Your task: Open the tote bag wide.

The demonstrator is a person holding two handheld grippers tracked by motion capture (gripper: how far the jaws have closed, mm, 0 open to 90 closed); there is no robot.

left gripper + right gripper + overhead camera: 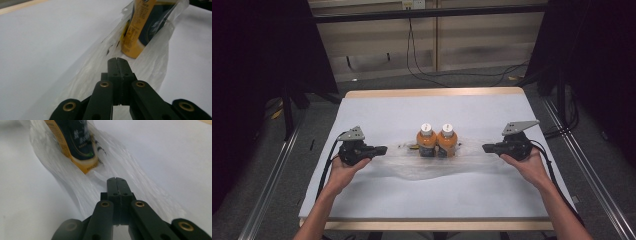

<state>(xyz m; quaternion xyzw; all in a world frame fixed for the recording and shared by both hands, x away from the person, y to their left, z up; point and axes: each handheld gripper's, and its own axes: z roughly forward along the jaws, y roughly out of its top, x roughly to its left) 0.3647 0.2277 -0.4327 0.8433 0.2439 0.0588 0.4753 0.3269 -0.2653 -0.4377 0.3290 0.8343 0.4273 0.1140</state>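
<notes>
Clear plastic bag point(432, 162) under two orange bottles point(437, 140) is pinched by both tongs point(381, 149) point(486, 148), stretched flat; bagging looks undone.

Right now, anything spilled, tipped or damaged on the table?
Nothing stands out. Both orange bottles stand upright, side by side, on the clear plastic bag; no spill visible. The bag is wrinkled, with the left gripper and right gripper at its ends.

Clear crinkly plastic bag point(412, 165); glossy-labelled bottles point(437, 141); matt white tabletop point(412, 107), wood edge
</notes>
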